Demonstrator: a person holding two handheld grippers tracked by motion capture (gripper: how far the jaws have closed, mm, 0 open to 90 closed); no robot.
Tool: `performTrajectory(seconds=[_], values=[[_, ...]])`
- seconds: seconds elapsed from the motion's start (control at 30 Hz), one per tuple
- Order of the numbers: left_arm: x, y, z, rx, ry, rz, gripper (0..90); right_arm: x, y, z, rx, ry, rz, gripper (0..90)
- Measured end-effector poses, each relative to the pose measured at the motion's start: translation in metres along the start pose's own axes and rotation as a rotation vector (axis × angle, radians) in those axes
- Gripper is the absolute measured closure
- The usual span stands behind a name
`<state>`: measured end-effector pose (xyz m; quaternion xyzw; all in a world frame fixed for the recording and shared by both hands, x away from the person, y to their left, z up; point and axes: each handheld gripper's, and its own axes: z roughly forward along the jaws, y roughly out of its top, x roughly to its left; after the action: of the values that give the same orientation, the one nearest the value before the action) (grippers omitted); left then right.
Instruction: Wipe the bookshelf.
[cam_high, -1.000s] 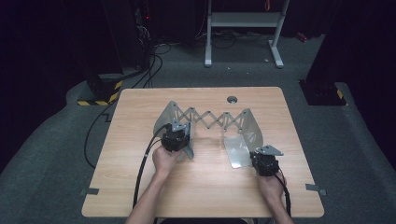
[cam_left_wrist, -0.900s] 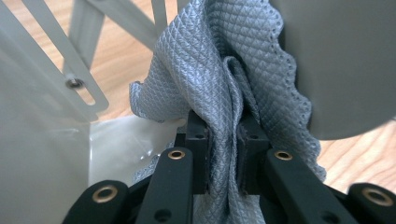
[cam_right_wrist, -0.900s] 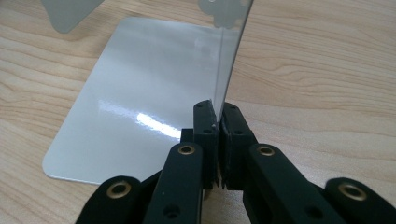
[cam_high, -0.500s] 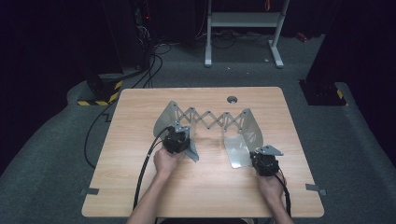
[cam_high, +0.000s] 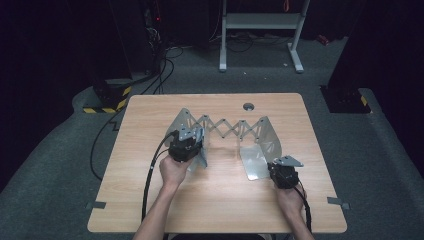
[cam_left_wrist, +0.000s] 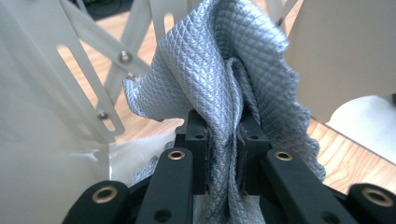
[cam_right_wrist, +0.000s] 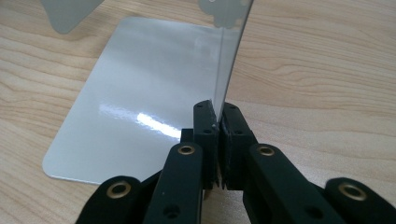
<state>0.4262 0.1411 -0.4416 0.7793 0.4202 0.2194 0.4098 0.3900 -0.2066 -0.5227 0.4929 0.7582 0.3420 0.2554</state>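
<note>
A grey metal rack with a scissor lattice (cam_high: 225, 125) stands on the wooden table (cam_high: 150, 210). My left gripper (cam_high: 185, 146) sits at the rack's left end panel. It is shut on a bunched grey quilted cloth (cam_left_wrist: 224, 70), which is held between the pads (cam_left_wrist: 198, 140) of the left gripper (cam_left_wrist: 224, 135), close to the white lattice bars (cam_left_wrist: 88, 88). My right gripper (cam_high: 282, 174) is at the rack's right end. Seen up close, the right gripper (cam_right_wrist: 219, 126) is shut on the edge of the upright panel (cam_right_wrist: 231, 56), beside the flat shiny base plate (cam_right_wrist: 140, 93).
A round cable hole (cam_high: 248, 106) lies in the table behind the rack. Black cables (cam_high: 150, 180) trail from the left gripper off the front edge. Tape strips (cam_high: 336, 201) mark the front corners. A white stand (cam_high: 260, 22) is on the floor beyond.
The left gripper with the cloth has shifted slightly at the rack's left panel. The right gripper has stayed in place on the right panel.
</note>
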Motion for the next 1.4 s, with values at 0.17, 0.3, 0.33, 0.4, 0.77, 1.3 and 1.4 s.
performTrajectory(seconds=[0.17,0.3,0.33,0.4,0.77,1.3,1.4], values=[[-0.002,0.005,-0.009,-0.017,0.005,0.011,78.1,0.000,0.000,0.000,0.000,0.000,0.000,87.3],[-0.005,0.005,-0.013,-0.022,0.014,0.014,78.1,0.000,0.000,0.000,0.000,0.001,-0.001,87.3],[-0.005,0.004,-0.013,-0.023,0.013,0.011,78.1,0.000,0.000,0.000,0.000,0.001,-0.001,87.3],[-0.005,0.002,-0.012,-0.026,0.008,0.001,78.0,0.000,0.000,0.000,0.000,0.001,-0.001,87.3],[-0.010,-0.010,-0.001,0.019,0.023,0.019,77.8,0.000,0.000,0.000,-0.001,0.001,-0.004,87.3],[-0.012,-0.030,0.030,0.120,0.012,-0.012,77.0,0.000,0.000,0.000,0.000,0.000,-0.005,87.3],[-0.011,-0.033,0.035,0.136,0.007,-0.024,77.0,0.000,0.000,0.000,0.000,0.000,-0.004,87.3]])
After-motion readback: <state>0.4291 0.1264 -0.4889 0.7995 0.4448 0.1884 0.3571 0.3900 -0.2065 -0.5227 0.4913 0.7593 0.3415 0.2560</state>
